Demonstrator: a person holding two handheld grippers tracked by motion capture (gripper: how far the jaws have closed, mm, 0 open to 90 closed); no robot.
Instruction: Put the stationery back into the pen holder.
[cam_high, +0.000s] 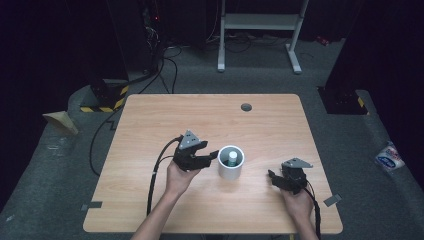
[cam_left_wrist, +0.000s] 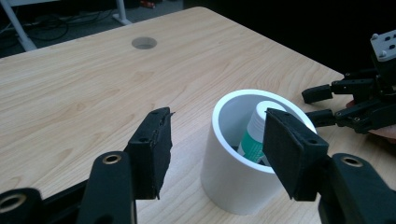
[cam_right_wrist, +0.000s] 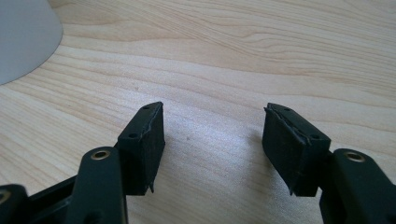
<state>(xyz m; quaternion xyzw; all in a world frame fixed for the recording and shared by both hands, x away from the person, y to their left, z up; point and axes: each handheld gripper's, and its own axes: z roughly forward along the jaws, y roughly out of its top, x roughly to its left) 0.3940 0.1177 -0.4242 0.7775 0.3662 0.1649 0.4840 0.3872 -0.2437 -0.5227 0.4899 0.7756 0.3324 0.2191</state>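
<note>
white cylindrical cup (cam_high: 231, 167) holding a white-and-green bottle (cam_left_wrist: 256, 133), left gripper (cam_left_wrist: 217, 149) and right gripper (cam_right_wrist: 212, 149) spread wide, both empty

The light wooden tabletop (cam_high: 150, 120) has a round grey grommet (cam_high: 246, 107) near its far edge. A white cup (cam_high: 230, 168) stands near its middle.

A light wooden table (cam_high: 150, 200) with a round grey grommet (cam_high: 246, 107) near its far edge — on grey carpet. Beyond it stands a white metal stand (cam_high: 260, 22), black cables (cam_high: 167, 65) trailing beside. A white-and-blue packet (cam_high: 389, 156) lies on the floor at right.
</note>
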